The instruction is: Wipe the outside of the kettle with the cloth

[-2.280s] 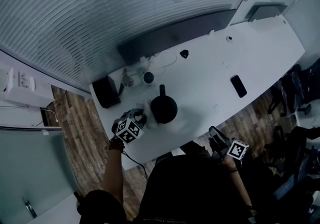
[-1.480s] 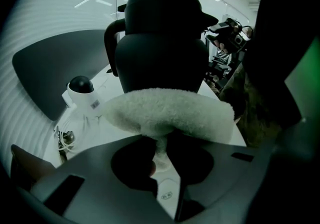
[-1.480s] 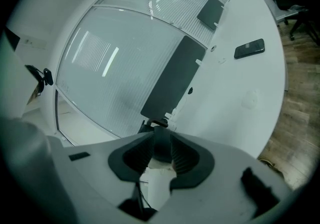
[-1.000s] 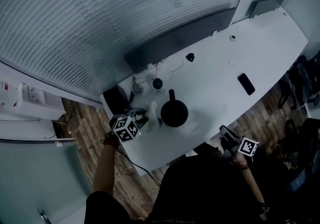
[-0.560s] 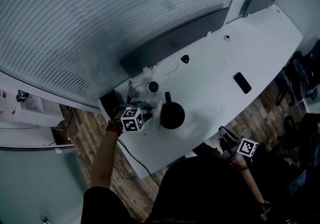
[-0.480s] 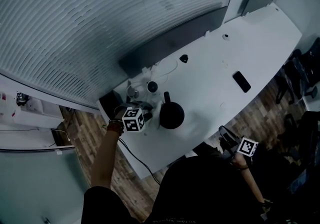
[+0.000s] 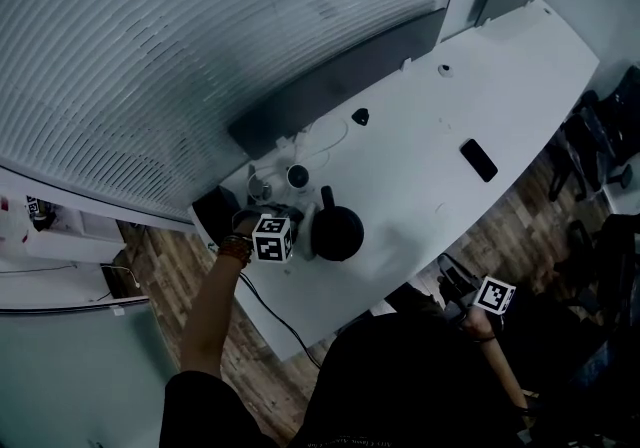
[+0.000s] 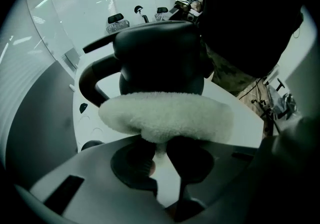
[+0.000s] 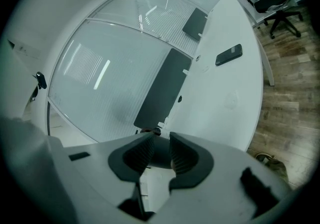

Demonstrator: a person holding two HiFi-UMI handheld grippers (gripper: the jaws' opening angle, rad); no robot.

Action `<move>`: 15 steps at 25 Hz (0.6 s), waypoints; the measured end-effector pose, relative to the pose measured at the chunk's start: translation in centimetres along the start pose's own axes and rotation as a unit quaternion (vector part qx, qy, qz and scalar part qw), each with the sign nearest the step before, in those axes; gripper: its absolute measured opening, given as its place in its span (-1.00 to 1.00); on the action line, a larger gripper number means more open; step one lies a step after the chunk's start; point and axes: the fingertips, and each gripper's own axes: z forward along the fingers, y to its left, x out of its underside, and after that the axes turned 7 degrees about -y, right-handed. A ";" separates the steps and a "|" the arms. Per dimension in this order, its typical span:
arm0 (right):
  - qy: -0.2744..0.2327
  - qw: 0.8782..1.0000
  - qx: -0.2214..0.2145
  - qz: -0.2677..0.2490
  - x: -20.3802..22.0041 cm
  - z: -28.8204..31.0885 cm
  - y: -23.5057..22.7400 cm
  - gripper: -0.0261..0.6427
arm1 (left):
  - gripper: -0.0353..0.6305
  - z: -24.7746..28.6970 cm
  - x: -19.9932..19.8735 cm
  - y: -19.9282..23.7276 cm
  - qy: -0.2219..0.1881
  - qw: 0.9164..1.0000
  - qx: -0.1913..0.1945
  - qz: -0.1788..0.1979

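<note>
Currently the left gripper has its jaws drawn in narrow on a small fold at the underside of the white fleecy cloth. The rest of the cloth spreads wide to both sides. The black kettle stands upright on the white table, directly behind the cloth. The cloth lies across the lower front of its body. Contact looks likely, but the frames do not confirm it.

The right gripper hangs near the person's body, well apart from the kettle. Its jaws stand a little apart and hold nothing.

Risks, as judged from here:
- Nothing steadies the kettle. A firm sideways stroke could slide it across the smooth table or rock it over, since the push comes from one side only.
- The pinch takes only a narrow tuck of cloth. Drag against the kettle wall could pull that tuck free and drop the cloth.
- The loose wings of the cloth could catch on the handle, which curves out at the left in the left gripper view, and tug the kettle round.
- If the cloth bunches up, hard jaw tips could meet the kettle wall and scrape it.
- A small round cup-like thing sits just behind the kettle. A shoved kettle could knock into it.
</note>
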 end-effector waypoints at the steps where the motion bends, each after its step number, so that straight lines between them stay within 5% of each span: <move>1: -0.001 1.000 0.002 0.001 0.0 -0.1 -0.1 -0.65 | -0.66 0.3 0.2 -0.1 0.004 1.000 0.006 0.001; 9: -0.007 1.000 0.004 0.005 -0.2 -0.2 -0.3 -0.65 | -0.66 3.2 1.6 -1.1 0.030 0.998 0.053 0.001; 15: -0.010 1.000 0.008 0.008 -0.4 -0.3 -0.4 -0.65 | -0.66 5.2 2.3 -2.4 0.012 0.998 0.016 -0.056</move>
